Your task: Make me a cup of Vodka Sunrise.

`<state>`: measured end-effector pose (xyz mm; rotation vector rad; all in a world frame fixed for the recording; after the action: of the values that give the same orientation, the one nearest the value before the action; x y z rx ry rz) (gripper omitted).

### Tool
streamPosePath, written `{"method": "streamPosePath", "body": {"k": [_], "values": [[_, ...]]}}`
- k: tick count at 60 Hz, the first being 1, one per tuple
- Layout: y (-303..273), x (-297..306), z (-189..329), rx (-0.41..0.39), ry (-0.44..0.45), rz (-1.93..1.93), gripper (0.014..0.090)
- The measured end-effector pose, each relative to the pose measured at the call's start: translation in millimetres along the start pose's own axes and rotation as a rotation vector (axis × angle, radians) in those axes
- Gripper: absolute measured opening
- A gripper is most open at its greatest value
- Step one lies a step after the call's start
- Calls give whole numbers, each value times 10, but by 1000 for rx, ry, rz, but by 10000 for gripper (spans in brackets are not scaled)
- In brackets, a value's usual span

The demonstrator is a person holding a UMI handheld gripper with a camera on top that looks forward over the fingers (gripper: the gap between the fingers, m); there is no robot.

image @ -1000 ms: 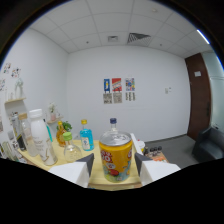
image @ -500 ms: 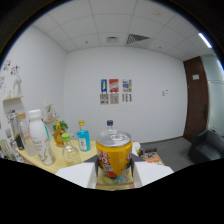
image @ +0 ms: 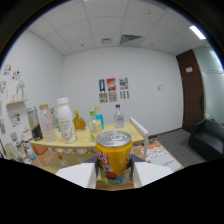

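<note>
Since the earlier frames the view has swung right & lifted: bottles that sat left of the can now spread across the table [image: 131,131] beyond it, and the can sits closer w/ its top showing. Biggest thing in reach is that table, w/ a white bottle [image: 65,120], a clear bottle [image: 48,123], a small blue-capped bottle [image: 94,123] & a water bottle [image: 118,118]. Tongs [image: 114,172] are pinching the yellow can [image: 114,158], one finger each side, held clear above the table. To do this step well, prob. keep the can upright & the squeeze steady while carrying it to the pouring spot; no cup visible yet.
</note>
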<state>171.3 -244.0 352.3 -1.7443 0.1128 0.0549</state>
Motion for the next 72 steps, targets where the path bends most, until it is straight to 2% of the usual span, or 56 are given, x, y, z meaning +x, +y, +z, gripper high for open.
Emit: {"method": "streamPosePath", "body": {"k": [15, 26, 33, 57, 72], "values": [[1414, -255, 190, -129, 1, -48, 502], [1855, -297, 443, -164, 20, -218, 505], [1867, -305, 551, -162, 26, -431, 504], [1575, -394, 595, -71, 35, -1456, 500], [1427, -478, 649, -58, 87, -2015, 503]]}}
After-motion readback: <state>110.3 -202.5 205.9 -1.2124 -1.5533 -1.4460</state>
